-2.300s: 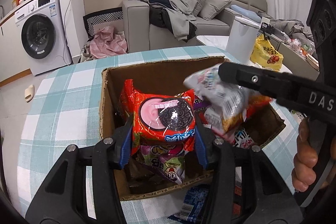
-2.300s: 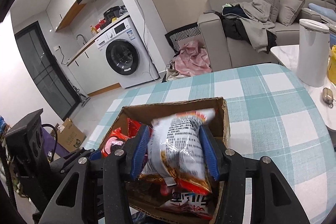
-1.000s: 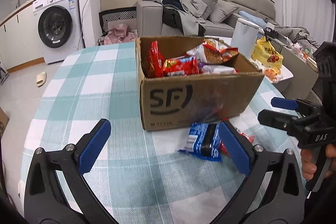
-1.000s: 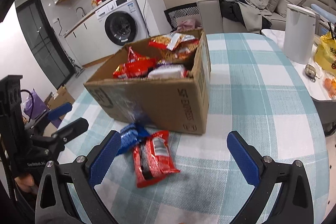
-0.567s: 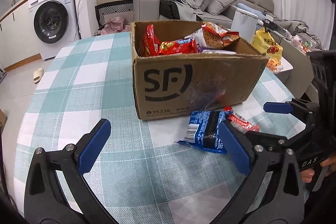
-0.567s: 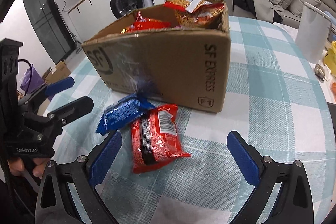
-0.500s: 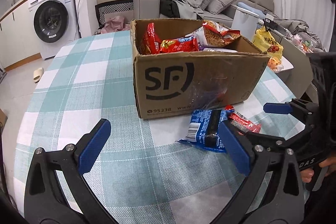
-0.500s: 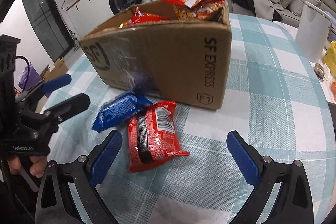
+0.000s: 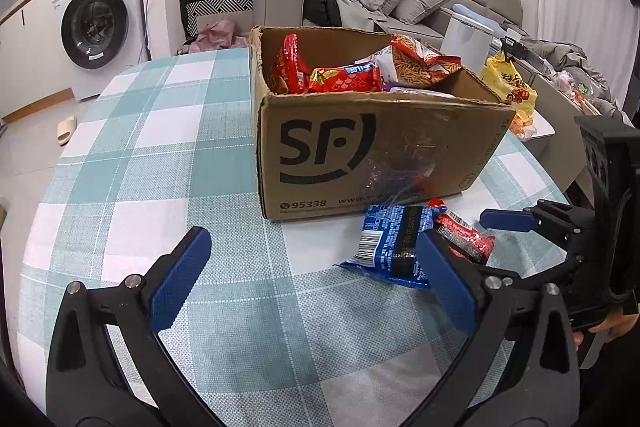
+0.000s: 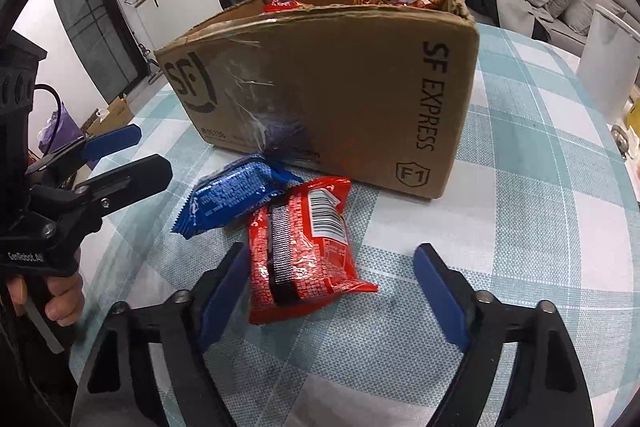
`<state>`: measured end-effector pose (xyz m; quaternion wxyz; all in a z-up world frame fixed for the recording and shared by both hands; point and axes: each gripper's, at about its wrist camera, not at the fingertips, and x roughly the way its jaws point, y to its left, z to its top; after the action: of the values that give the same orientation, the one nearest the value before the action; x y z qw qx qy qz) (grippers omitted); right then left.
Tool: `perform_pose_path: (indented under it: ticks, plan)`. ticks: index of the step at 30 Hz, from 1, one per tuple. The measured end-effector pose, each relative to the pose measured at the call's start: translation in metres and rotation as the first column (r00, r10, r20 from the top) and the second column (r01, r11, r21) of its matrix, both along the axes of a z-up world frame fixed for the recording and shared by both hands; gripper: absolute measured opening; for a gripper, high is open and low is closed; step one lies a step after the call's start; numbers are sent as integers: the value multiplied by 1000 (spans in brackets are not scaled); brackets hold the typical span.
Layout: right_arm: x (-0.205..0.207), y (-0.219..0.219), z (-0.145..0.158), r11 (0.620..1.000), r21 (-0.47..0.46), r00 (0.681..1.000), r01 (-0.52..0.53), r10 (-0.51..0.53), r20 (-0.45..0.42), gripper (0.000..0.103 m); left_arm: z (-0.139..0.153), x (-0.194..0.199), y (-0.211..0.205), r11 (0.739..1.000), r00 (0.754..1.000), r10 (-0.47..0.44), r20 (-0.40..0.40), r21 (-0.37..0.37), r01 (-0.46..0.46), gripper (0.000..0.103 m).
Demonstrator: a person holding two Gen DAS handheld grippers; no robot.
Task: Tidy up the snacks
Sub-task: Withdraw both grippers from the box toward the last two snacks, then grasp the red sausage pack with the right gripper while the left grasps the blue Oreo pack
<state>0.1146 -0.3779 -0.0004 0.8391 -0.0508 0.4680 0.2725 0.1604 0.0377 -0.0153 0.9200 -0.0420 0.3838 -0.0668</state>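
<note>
Two snack packs left on desk, just before carton: red pack, blue pack. Step: pickup of red. Right tool closing, red pack between jaws, unpressed. Left tool spread wide, empty, blue pack near. Next: finish clamp, lift into carton.

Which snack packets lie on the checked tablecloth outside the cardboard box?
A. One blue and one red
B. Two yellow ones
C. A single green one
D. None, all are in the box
A: a blue packet and a red packet lie side by side on the tablecloth, in front of the cardboard box.
</note>
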Motion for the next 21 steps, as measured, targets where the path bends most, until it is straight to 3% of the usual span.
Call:
perform_pose_path:
  ticks: [3,8,12,16,21]
  plan:
    - [0,2,-1,1000,9,1000,-14,14,3,75,-1,1,0,1000,1000,1,-1,1,-1,102]
    - [-8,12,-1,999,2,999,-42,42,23,71,-3,2,0,1000,1000,1,-9,2,-1,102]
    - [-12,16,-1,999,-33,998,-39,41,44,60,-4,3,0,1000,1000,0,-11,4,0,102]
    - [-5,8,0,1000,-16,999,-23,23,31,50,-7,4,1,1000,1000,5,-19,4,-5,102]
    - [-1,-8,6,1000,10,1000,-5,5,25,46,-9,5,-1,1000,1000,3,-25,10,-2,102]
